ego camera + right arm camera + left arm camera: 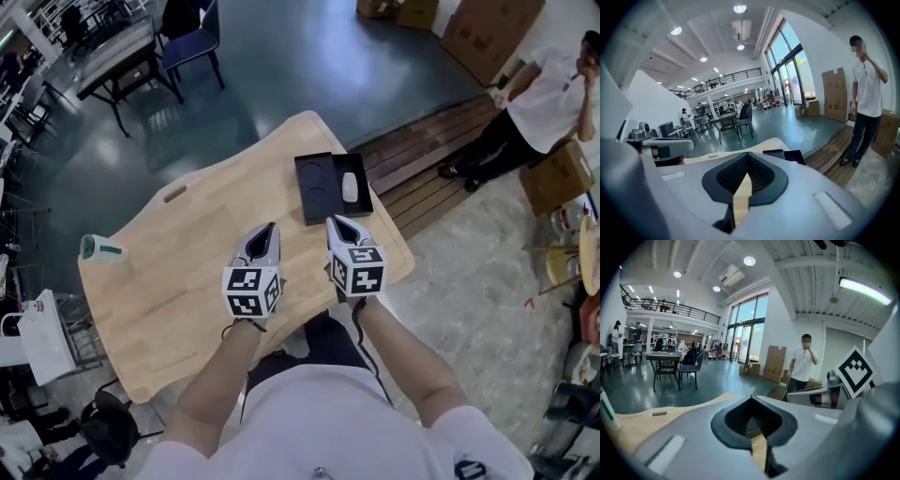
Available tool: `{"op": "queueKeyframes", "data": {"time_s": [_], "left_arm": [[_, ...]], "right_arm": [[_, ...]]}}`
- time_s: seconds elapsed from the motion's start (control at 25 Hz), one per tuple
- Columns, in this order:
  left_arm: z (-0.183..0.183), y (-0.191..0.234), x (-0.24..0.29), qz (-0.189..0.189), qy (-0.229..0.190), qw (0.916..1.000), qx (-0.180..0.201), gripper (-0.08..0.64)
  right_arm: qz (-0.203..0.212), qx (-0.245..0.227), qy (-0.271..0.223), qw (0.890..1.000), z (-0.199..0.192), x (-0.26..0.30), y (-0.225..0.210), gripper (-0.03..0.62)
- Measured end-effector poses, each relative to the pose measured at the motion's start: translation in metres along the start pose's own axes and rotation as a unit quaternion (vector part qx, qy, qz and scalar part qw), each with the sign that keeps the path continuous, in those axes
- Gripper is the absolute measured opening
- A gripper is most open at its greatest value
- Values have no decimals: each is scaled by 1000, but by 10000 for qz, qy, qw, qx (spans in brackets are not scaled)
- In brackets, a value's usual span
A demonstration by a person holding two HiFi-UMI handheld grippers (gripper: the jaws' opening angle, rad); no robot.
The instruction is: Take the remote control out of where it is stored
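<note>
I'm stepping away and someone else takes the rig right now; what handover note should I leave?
Left claw: shut, empty, over the light wooden table.
Right claw: shut, empty, beside it.
The small white oval remote control lies in the open black rectangular box at the table's far side, just beyond the claws.
Done: nothing taken out.
To do: open a claw, grip the remote, lift it out.

A white-and-green tube [101, 249] lies near the left edge of the wooden worktop [187, 300]. Beyond it, a person in a white shirt [548, 94] stands by a wooden pallet [412, 159].
</note>
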State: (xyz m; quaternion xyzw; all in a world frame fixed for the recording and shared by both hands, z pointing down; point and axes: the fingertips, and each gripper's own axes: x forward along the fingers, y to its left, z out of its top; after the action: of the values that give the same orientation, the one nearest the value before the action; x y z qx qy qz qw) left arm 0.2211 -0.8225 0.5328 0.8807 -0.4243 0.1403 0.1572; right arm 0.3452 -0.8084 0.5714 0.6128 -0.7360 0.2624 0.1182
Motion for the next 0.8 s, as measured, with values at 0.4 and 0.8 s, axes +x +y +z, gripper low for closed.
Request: {"op": "queueKeyframes", "data": {"time_s": [0.4,0.8], "left_arm": [[-40,33,90,-15,553,9980,-315,0],[-89,49,155,-90,931,9943,-521,0]], "right_arm": [[-166,390,610,9972,-34,92,-61,25],[-790,296,2008,9760,-96,195,-181,127]]}}
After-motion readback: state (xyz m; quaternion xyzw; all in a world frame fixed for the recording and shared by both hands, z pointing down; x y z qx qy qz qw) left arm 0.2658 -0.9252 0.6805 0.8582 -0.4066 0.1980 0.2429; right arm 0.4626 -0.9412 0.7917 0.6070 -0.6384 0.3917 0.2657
